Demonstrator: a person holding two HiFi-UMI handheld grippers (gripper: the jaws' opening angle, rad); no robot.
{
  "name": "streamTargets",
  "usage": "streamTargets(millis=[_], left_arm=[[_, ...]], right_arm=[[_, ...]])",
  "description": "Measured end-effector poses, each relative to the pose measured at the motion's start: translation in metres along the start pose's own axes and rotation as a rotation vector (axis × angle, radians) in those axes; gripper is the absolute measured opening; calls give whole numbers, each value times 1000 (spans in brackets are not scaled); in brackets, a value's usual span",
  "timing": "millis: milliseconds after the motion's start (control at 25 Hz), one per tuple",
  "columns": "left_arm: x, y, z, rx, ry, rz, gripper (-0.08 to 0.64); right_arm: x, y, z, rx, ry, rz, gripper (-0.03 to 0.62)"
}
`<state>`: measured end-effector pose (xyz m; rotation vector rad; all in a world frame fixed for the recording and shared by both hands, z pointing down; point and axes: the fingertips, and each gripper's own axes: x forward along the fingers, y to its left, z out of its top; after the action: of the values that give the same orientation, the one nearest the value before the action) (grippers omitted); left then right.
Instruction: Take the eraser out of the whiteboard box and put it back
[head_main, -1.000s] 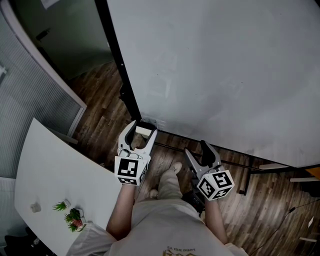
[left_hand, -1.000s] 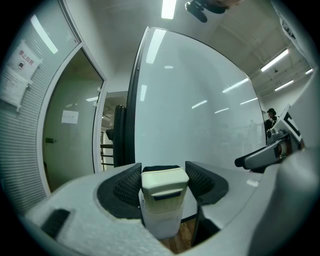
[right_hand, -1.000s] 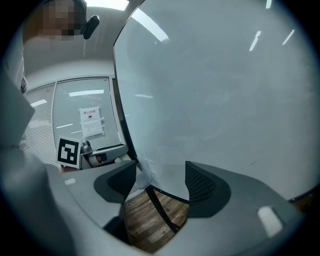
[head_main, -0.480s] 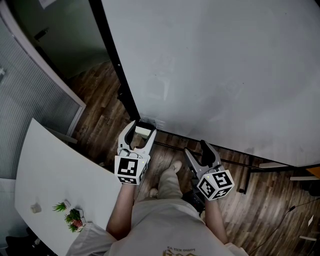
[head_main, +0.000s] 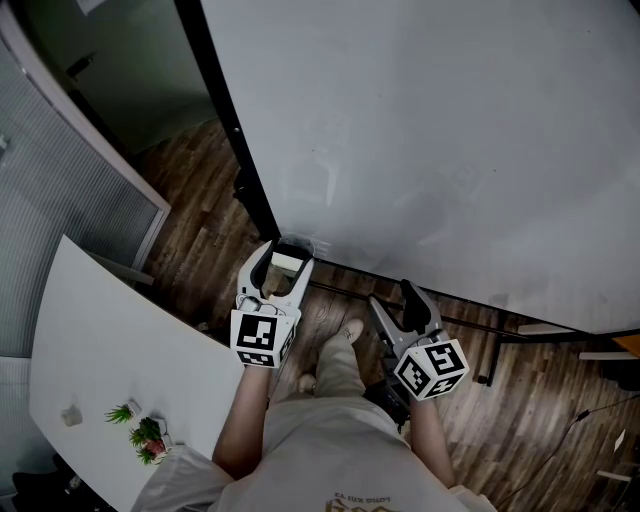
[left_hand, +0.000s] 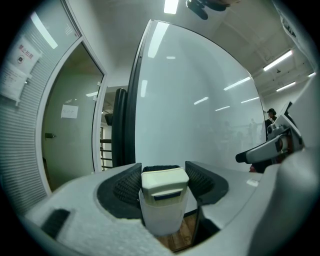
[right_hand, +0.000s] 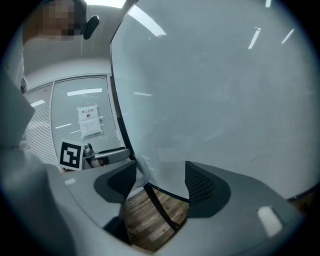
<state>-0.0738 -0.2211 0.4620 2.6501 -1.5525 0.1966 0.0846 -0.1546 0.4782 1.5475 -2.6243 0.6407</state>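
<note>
left claw: my left claw (left_hand: 162, 176) is pointed pretty much level at the bottom corner of the whiteboard (left_hand: 200, 125), one jaw on each side of the eraser (left_hand: 165, 184)

left claw state: clamped on the eraser as far as I can see. The ribbed pads (left_hand: 129, 186) sit against both of its sides and I can't spot a gap on either one

eraser: cream-coloured block with a dark strip across the front, standing upright in the box (left_hand: 162, 220), top half poking out above the rim

box: see-through white plastic cup, sitting right at the whiteboard's lower left corner next to the black frame (head_main: 232, 150)

right claw: my right claw (right_hand: 160, 181) hangs off to the right of the left one and a bit lower, well apart from the box

right claw state: jaws apart with nothing between them, just whiteboard and wood floor (right_hand: 155, 215) showing through the gap

whiteboard: big, wiped clean, only ceiling light reflections on it

other stuff: white tabletop (head_main: 110, 340) down on my left with a couple of small plants (head_main: 145, 435) on it, and my own legs right below the claws
</note>
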Motion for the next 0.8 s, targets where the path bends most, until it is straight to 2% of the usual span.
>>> streamTargets(millis=[800], left_arm=[[9,0,-21,-8,25,-27,272]], right_arm=[[7,-2,-5,12,11,-1,304]])
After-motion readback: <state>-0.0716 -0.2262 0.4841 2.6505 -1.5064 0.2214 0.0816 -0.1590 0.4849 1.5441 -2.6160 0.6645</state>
